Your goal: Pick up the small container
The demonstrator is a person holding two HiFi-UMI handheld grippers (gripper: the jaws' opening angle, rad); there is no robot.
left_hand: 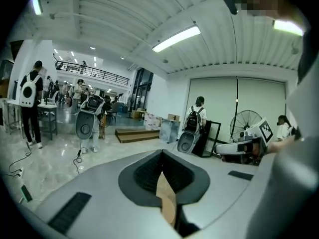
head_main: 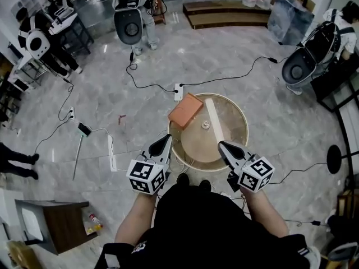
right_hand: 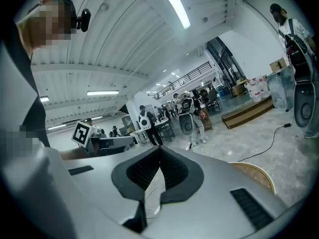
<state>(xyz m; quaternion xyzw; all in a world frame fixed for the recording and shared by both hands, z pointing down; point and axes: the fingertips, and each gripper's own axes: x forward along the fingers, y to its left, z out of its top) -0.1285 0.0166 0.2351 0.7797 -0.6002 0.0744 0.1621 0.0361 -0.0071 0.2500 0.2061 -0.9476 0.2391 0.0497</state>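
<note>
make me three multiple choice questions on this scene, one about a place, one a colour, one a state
1. Where does the small container stand?
A. on the round table, near its middle
B. on a shelf
C. in a drawer

2. What colour is the block at the table's far left rim?
A. blue
B. orange-brown
C. green

3. How do the jaws of the left gripper stand?
A. wide apart
B. together, with nothing between them
C. clamped on the container

Answers:
1 A, the head view shows it on the tabletop beside the long pale strip.
2 B, the block shows orange-brown in the head view.
3 B, the left gripper view shows the pads meeting, and the container sits untouched on the table.
</note>
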